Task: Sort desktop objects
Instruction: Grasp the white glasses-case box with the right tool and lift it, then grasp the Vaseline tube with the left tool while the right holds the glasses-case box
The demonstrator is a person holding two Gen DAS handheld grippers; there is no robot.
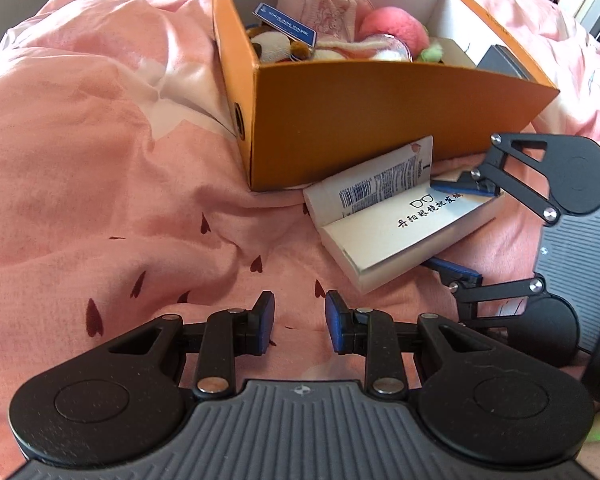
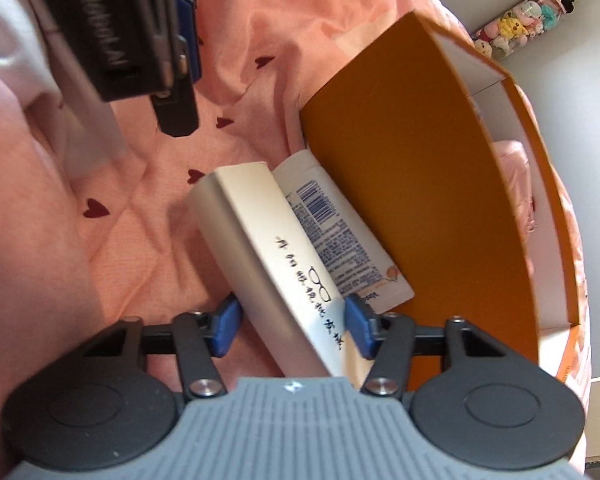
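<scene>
Pink heart-print bedspread (image 1: pixel 100 200) bears orange box (image 1: pixel 360 112); right gripper (image 2: pixel 292 326) clasps white case (image 2: pixel 268 248), left gripper (image 1: pixel 300 322) narrow, empty.

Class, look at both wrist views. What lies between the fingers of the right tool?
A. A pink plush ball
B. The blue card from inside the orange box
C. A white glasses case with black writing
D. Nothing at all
C: in the right wrist view the white glasses case lies between the blue pads of the right tool, beside the orange box.

White glasses case (image 2: pixel 260 248) beside orange box (image 2: pixel 420 168)
</scene>
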